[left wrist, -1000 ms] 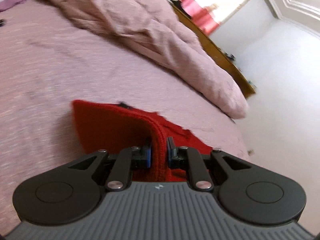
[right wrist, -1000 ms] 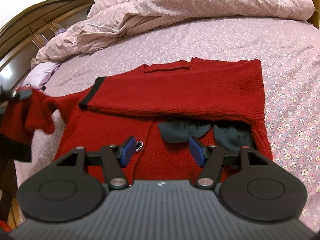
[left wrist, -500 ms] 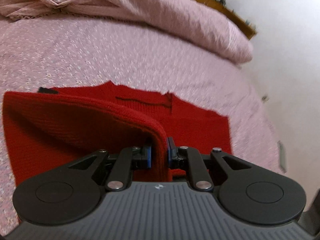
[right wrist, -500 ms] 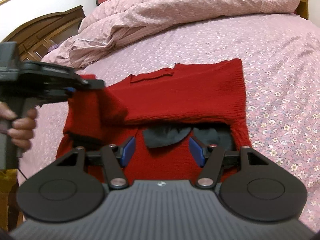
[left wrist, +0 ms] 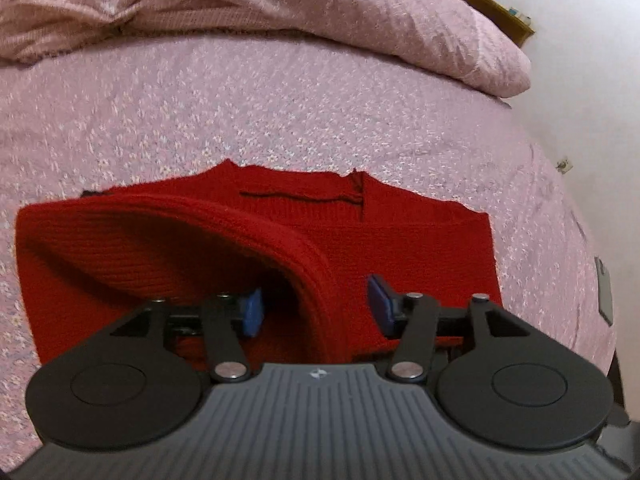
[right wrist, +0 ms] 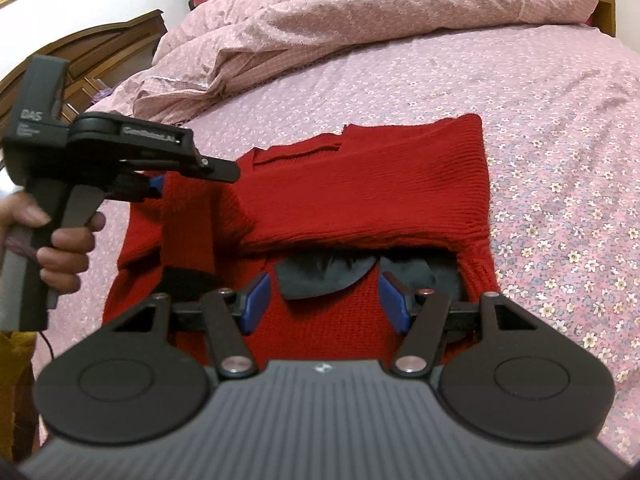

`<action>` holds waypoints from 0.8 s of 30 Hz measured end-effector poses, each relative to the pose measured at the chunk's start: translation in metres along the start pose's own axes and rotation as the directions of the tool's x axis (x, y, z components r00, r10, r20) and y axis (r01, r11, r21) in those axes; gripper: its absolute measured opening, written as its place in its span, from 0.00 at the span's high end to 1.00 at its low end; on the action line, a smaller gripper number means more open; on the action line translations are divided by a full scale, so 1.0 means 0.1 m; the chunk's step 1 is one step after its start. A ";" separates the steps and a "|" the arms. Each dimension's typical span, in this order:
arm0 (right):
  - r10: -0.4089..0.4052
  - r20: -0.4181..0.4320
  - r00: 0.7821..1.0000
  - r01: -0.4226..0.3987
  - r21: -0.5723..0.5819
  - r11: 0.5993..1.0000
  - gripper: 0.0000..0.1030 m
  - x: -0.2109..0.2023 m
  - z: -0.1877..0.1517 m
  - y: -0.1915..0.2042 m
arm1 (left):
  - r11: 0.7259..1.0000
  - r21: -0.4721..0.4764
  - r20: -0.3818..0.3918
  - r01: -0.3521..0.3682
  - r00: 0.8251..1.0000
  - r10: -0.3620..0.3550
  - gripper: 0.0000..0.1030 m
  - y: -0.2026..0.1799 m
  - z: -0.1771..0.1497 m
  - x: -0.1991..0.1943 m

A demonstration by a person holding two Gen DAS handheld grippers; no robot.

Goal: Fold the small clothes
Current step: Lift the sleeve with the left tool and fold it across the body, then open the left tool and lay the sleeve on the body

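Red knit cardigan (right wrist: 360,184): soft, limp, light, best pinched at sleeve cuff or hem; left gripper (left wrist: 316,308) just released around sleeve, right gripper (right wrist: 324,304) spread, empty

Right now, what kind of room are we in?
Most likely a bedroom: a bed under a pink floral sheet, a rumpled pink duvet across it, and a dark wooden headboard beside it.
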State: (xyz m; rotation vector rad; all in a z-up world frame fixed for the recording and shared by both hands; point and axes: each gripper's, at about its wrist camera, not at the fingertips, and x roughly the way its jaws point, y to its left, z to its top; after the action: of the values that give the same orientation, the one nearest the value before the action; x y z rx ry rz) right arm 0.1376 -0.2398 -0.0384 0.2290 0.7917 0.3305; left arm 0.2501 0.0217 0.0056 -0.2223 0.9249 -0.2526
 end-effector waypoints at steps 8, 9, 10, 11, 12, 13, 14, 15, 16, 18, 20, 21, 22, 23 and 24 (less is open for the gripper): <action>0.004 0.001 1.000 -0.004 -0.024 1.000 0.40 -0.04 0.00 0.08 | 0.999 0.047 0.030 0.010 0.999 -0.011 0.35 -0.07 -0.10 -0.33; 0.005 0.002 1.000 -0.005 -0.028 1.000 0.40 -0.05 0.00 0.09 | 0.999 0.049 0.036 0.006 0.999 -0.008 0.34 -0.06 -0.12 -0.38; 0.005 0.003 1.000 -0.005 -0.032 0.999 0.40 -0.06 0.00 0.10 | 0.999 0.049 0.043 0.002 0.999 -0.004 0.34 -0.05 -0.14 -0.42; 0.005 0.005 1.000 -0.005 -0.035 0.999 0.40 -0.07 0.00 0.11 | 0.999 0.048 0.051 0.000 0.999 -0.002 0.34 -0.03 -0.17 -0.47; 0.005 0.005 1.000 -0.005 -0.037 0.999 0.40 -0.07 0.00 0.12 | 0.999 0.050 0.054 -0.002 0.999 0.000 0.33 -0.01 -0.20 -0.51; 0.004 0.005 1.000 -0.004 -0.038 0.999 0.40 -0.07 0.00 0.13 | 0.999 0.053 0.050 -0.008 0.999 0.005 0.33 0.00 -0.22 -0.55; 0.003 0.004 1.000 -0.003 -0.039 0.999 0.40 -0.07 0.00 0.14 | 0.998 0.054 0.046 -0.019 0.999 0.017 0.33 0.03 -0.24 -0.58; 0.001 0.004 1.000 -0.001 -0.041 0.999 0.40 -0.07 0.00 0.14 | 0.998 0.055 0.043 -0.035 0.999 0.033 0.33 0.05 -0.26 -0.61; 0.001 0.004 1.000 -0.001 -0.042 0.999 0.40 -0.08 0.00 0.15 | 0.997 0.055 0.042 -0.053 0.998 0.051 0.33 0.07 -0.28 -0.64; 0.002 0.007 1.000 -0.002 -0.046 0.999 0.40 -0.09 0.00 0.17 | 0.994 0.050 0.049 -0.094 0.995 0.092 0.33 0.13 -0.32 -0.69; 0.004 0.012 1.000 -0.004 -0.051 0.999 0.40 -0.10 0.00 0.20 | 0.990 0.037 0.056 -0.132 0.990 0.130 0.33 0.21 -0.37 -0.73; 0.005 0.014 1.000 -0.004 -0.054 0.999 0.40 -0.10 0.00 0.21 | 0.988 0.031 0.055 -0.150 0.987 0.148 0.33 0.25 -0.38 -0.74; 0.006 0.015 1.000 -0.005 -0.056 0.998 0.40 -0.11 0.01 0.22 | 0.985 0.025 0.053 -0.171 0.984 0.169 0.33 0.28 -0.40 -0.74; 0.006 0.016 1.000 -0.005 -0.057 0.998 0.40 -0.11 0.01 0.23 | 0.980 0.020 0.051 -0.196 0.980 0.195 0.33 0.32 -0.42 -0.74; 0.007 0.018 1.000 -0.006 -0.057 0.998 0.40 -0.11 0.01 0.23 | 0.976 0.016 0.050 -0.219 0.975 0.218 0.33 0.35 -0.45 -0.74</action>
State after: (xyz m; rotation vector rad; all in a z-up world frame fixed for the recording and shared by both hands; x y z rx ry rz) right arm 0.1264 -0.2222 -0.0231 0.1807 0.7628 0.3565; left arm 0.1754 0.0743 0.0256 -0.1054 0.8907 -0.0532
